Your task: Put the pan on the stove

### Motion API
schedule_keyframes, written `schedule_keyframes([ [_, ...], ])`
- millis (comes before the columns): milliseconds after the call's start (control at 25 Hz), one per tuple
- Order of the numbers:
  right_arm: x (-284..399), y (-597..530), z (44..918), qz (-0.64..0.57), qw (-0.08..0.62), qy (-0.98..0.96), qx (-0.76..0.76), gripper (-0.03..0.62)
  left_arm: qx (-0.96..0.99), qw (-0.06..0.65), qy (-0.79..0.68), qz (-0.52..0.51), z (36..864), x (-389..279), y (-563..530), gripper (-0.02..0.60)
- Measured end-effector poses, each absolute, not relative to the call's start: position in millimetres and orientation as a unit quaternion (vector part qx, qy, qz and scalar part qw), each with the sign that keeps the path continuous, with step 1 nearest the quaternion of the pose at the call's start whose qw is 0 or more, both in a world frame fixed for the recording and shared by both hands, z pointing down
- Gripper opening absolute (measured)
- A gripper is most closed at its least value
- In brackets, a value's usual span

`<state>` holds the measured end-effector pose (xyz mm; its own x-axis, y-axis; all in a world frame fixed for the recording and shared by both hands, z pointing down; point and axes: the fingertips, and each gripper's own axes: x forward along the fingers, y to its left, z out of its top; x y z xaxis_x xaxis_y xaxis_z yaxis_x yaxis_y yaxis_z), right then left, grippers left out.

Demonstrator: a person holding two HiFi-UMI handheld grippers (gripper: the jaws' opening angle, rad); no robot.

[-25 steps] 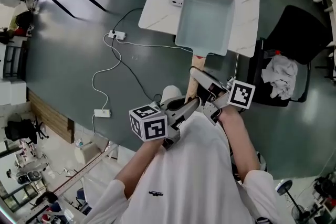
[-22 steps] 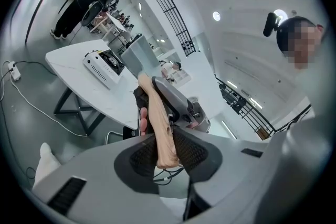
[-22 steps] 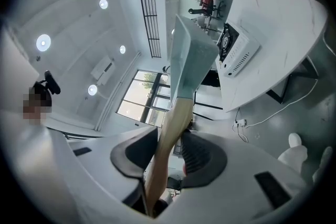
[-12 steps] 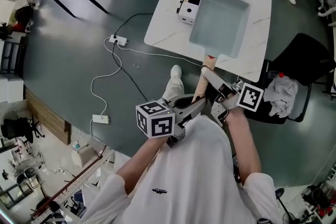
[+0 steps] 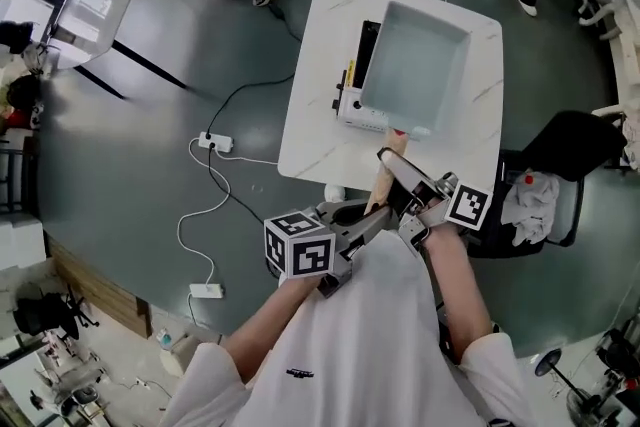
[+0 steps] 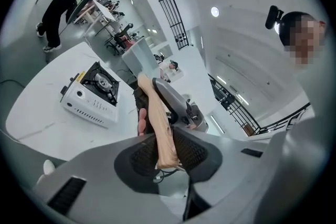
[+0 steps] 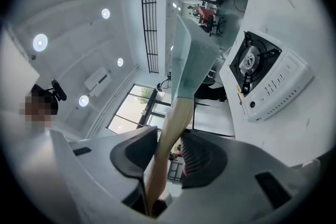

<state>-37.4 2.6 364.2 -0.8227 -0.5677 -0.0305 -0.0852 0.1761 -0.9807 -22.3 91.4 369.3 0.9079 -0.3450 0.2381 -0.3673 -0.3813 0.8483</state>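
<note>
While you hold the pan (image 5: 415, 55) up by its wooden handle (image 5: 385, 183), a power strip (image 5: 217, 142) and its cables lie on the floor left of the white counter (image 5: 310, 130). The stove (image 5: 358, 113) sits on the counter's left part. Its burner is uncovered in both gripper views, though from your head the pan overlaps it. A black chair (image 5: 575, 140) with a cloth (image 5: 528, 195) stands to the right. Your left gripper (image 5: 374, 206) reaches in from the near left, fingers clamped on the handle's near end. Your right gripper (image 5: 393, 161) has its fingers clamped just farther along, forearm coming from the near right.
</note>
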Motion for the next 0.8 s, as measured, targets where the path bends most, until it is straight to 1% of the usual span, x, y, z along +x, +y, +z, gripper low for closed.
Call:
schedule_keyframes([
  [200,-42.3,-37.4,364.7,-0.599,0.205,0.737,-0.235,0.142,0.834,0.515,-0.199,0.015,369.6,-30.1,52.0,0.080],
  [800,-26.8,-84.7,383.8,-0.630,0.164,0.729,-0.210,0.143,0.807,0.541,-0.235,-0.006,382.2,-6.5,3.2,0.080],
])
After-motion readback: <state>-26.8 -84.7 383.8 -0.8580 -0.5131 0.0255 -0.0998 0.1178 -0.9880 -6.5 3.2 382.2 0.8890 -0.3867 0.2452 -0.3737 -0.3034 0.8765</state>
